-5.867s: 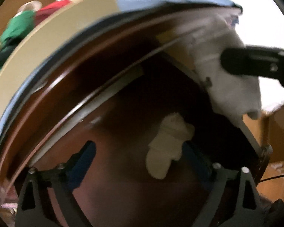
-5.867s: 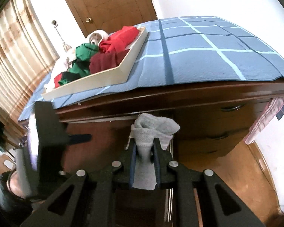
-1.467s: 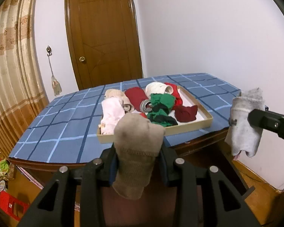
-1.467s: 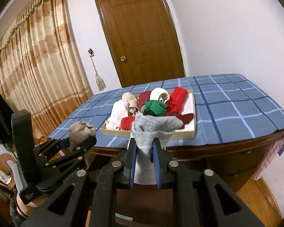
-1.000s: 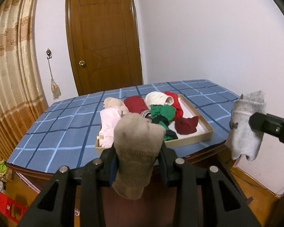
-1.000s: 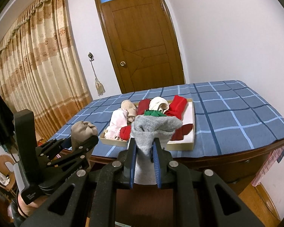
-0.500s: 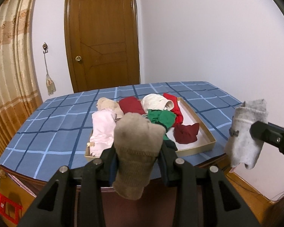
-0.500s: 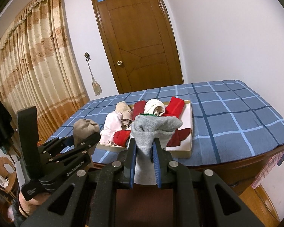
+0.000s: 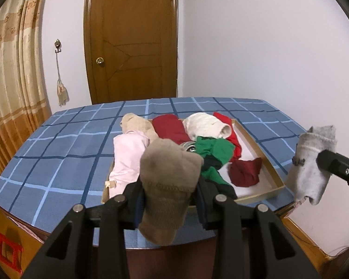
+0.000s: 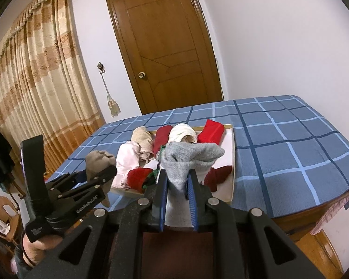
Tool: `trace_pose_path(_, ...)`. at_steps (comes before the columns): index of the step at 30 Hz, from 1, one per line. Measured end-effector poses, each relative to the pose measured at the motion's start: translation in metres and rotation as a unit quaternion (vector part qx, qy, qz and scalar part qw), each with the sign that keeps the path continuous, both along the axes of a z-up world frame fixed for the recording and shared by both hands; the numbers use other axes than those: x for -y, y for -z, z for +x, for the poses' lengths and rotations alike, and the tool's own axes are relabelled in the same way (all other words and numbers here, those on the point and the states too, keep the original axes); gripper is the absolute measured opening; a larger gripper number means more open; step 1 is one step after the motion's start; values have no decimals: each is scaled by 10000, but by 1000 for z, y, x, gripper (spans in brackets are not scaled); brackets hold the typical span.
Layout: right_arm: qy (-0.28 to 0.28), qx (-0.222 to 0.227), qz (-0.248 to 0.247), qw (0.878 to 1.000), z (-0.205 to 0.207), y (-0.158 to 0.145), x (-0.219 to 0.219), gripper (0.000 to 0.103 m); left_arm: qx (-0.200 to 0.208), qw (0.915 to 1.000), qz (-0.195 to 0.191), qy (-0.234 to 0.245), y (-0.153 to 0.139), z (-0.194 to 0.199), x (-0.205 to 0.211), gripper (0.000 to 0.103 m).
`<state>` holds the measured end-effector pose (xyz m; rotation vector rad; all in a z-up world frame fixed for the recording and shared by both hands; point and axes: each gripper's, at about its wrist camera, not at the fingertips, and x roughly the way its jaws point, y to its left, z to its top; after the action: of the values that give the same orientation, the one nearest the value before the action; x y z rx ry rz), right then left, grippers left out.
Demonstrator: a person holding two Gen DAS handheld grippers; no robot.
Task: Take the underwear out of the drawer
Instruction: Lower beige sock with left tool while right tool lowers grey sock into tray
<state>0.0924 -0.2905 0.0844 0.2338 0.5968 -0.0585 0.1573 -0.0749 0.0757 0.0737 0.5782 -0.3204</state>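
Observation:
My left gripper is shut on a rolled brown piece of underwear, held up in front of the table. In the right wrist view the left gripper shows at the left with the brown roll in it. My right gripper is shut on a rolled grey piece. The left wrist view shows the grey piece hanging from the right gripper at the right edge. Both hover before a shallow cardboard tray with several rolled garments. No drawer is in view.
The tray lies on a table under a blue checked cloth. Behind it are a wooden door, a white wall and a curtain. A red crate sits on the floor at the lower left, a chair at the far left.
Both grippers have moved forward toward the table, and the tray now looks closer and larger. Earlier they were down at the drawer. Both grips are unchanged.

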Motion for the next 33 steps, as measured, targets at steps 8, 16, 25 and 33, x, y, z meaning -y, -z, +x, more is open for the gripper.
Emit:
trace_pose_path(8, 222, -88, -22, 9997, 14, 7, 22, 19, -83, 9999, 92, 55, 5, 19, 9, 35)
trace_pose_path(16, 209, -66, -81, 9997, 28, 1, 26, 19, -56, 9996, 187, 198, 4, 33, 32, 35)
trace_pose_path(25, -20, -22, -20, 10000, 60, -1, 11, 19, -39, 9998, 161, 105, -1, 49, 32, 35)
trace_pose_path(33, -94, -99, -148, 9998, 80, 3, 3, 19, -80, 9998, 175, 81, 1, 63, 32, 35)
